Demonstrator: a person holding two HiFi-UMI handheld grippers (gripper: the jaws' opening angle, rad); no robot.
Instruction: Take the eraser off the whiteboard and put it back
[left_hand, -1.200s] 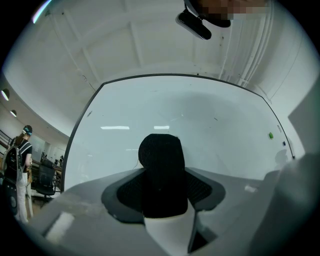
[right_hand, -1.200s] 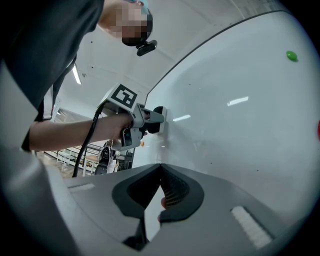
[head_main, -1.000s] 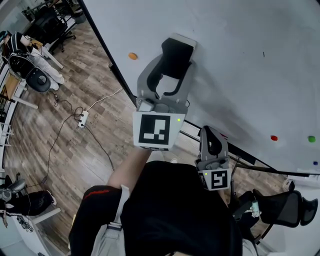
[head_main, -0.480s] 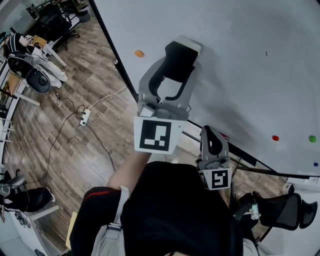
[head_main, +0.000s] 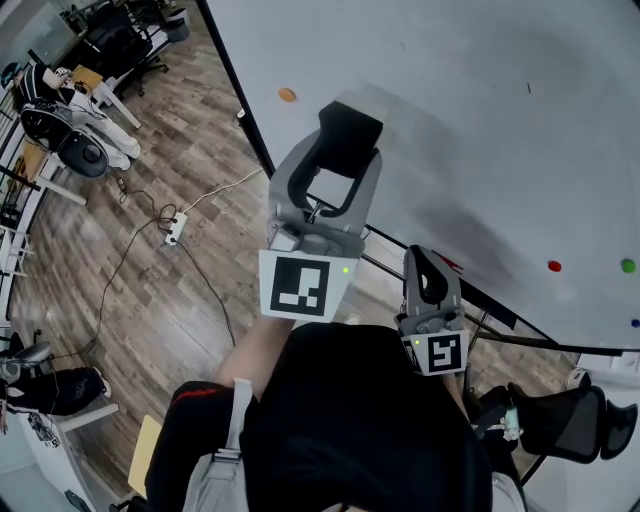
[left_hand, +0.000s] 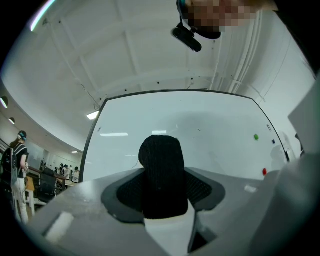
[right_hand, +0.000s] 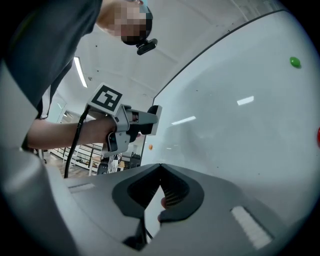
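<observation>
At the left part of the whiteboard (head_main: 480, 120), my left tongs (head_main: 346, 150) stand wide, clamped across the eraser (left_hand: 160, 172). It sits close before the glossy white surface; I cannot tell whether they touch. The grip spans the block's sides, likely to keep it square for re-seating. The eraser has a rounded black top with a fine woven texture and a pale, smooth base. The right tongs (right_hand: 160, 175) are closed, empty and held low, clear of the work.

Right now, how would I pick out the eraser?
Find the large white whiteboard filling the head view's upper right. In front of it, the left gripper clamps the black felt-faced eraser in its grey fingers; its neighbours are small coloured magnets.
</observation>
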